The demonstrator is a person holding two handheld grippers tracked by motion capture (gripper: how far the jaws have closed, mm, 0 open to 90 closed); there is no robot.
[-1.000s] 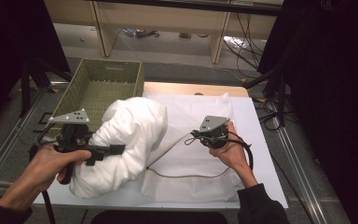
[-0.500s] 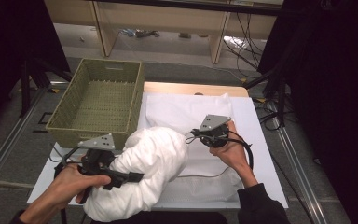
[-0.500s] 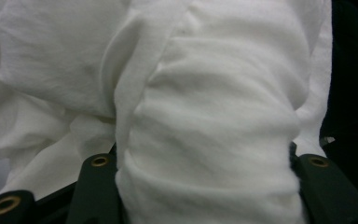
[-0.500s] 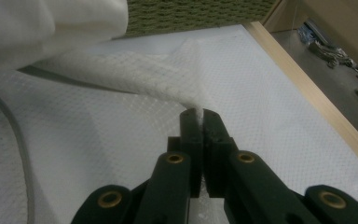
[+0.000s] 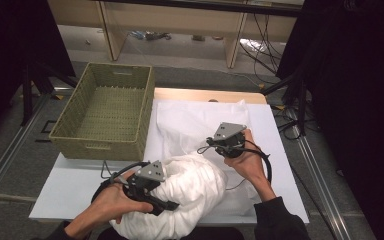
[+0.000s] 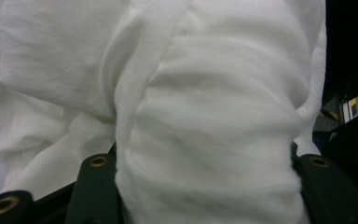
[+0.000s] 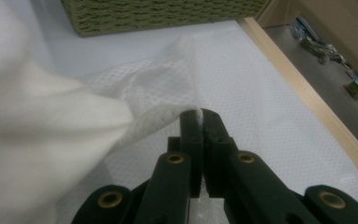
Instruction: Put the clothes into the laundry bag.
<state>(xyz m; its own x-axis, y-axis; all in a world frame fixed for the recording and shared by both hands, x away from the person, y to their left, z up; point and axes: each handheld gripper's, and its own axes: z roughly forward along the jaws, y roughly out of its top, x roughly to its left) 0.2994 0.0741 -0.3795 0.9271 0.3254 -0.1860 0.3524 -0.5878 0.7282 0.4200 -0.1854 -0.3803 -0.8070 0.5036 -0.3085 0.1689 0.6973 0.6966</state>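
Note:
A plump white pillow (image 5: 192,192) lies bunched at the table's near edge, partly over the edge. My left gripper (image 5: 172,205) is shut on it from the left; in the left gripper view the pillow (image 6: 214,116) bulges between the two jaws of that gripper (image 6: 205,186). A flat white mesh pillowcase (image 5: 195,125) is spread on the table behind the pillow. My right gripper (image 5: 207,146) sits at the pillowcase's near part. In the right gripper view this gripper (image 7: 200,114) is shut on a thin raised fold of the pillowcase (image 7: 158,93), with the pillow (image 7: 37,130) at its left.
An empty green woven basket (image 5: 105,145) stands at the table's left back, also seen as the basket wall (image 7: 158,14) ahead of the right gripper. The white table (image 5: 75,185) has a wooden far edge (image 5: 205,94). Shelves and cables lie beyond.
My left gripper has pulled the pillow from beside the basket toward the near edge and to the right, uncovering the pillowcase. The right gripper has hardly moved.

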